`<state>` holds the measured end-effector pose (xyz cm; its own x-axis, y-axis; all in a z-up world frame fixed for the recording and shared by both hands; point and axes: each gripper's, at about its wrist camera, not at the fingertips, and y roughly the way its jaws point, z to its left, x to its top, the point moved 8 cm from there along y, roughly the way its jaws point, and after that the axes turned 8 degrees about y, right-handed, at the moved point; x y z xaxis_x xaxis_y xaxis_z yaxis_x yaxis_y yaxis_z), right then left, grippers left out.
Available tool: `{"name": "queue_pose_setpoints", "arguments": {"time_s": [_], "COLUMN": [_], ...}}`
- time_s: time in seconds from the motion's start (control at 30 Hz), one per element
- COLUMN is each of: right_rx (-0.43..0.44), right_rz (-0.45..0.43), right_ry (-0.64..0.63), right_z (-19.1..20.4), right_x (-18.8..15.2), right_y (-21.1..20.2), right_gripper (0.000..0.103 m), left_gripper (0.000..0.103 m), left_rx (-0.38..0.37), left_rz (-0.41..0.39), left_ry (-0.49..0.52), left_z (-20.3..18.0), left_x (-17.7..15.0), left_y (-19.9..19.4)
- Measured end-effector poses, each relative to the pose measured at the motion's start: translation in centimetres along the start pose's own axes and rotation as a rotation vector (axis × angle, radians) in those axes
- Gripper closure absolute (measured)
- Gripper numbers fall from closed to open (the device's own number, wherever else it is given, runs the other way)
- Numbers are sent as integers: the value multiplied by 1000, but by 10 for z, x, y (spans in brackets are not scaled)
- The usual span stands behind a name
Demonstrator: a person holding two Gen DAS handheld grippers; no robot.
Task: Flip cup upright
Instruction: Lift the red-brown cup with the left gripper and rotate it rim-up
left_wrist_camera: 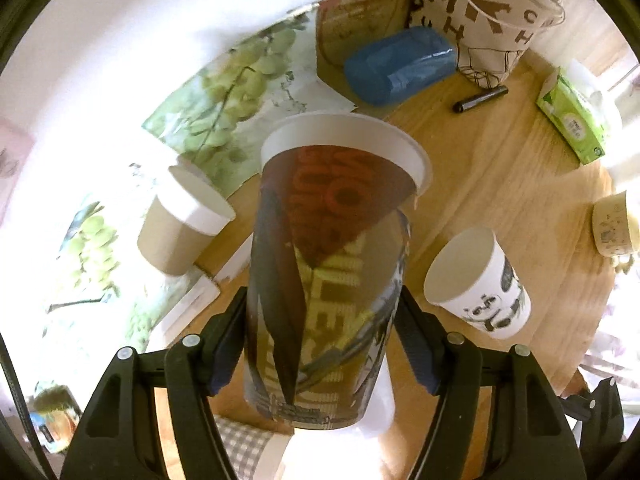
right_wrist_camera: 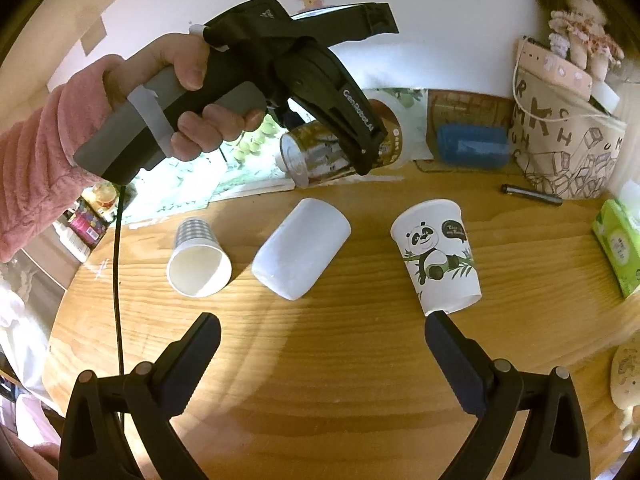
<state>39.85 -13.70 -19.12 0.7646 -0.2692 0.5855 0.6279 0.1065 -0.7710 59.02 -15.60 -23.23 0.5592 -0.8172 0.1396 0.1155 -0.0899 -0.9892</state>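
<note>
My left gripper (left_wrist_camera: 320,344) is shut on a printed brown paper cup (left_wrist_camera: 324,280) and holds it in the air above the table, tilted, rim away from the camera. In the right wrist view the same left gripper (right_wrist_camera: 360,148) holds that cup (right_wrist_camera: 320,152) on its side over the table's far edge. My right gripper (right_wrist_camera: 324,332) is open and empty above the near part of the table. A white cup (right_wrist_camera: 300,252) and a small silver-banded cup (right_wrist_camera: 198,260) lie on their sides. A panda cup (right_wrist_camera: 436,252) stands tilted near my right fingertip (right_wrist_camera: 444,332).
The round wooden table (right_wrist_camera: 340,380) holds a black pen (right_wrist_camera: 532,194), a green tissue box (right_wrist_camera: 618,244), a blue case (right_wrist_camera: 472,146) and a printed bag (right_wrist_camera: 568,152) at the back. A brown cup (left_wrist_camera: 180,232) sits by the grape poster (left_wrist_camera: 232,88).
</note>
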Motion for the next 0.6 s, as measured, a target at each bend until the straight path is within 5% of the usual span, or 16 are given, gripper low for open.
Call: {"name": "queue_pose_setpoints", "arguments": {"time_s": [0.6], "right_rx": [20], "right_rz": [-37], "right_ry": [-81], "right_z": [1], "right_x": [-30], "right_y": [-50], "right_gripper": [1], "left_gripper": [31], "left_rx": [-21], "left_rz": [-63], "left_ry": [-250], "left_z": [-51], "left_x": [-80], "left_y": [-52]}}
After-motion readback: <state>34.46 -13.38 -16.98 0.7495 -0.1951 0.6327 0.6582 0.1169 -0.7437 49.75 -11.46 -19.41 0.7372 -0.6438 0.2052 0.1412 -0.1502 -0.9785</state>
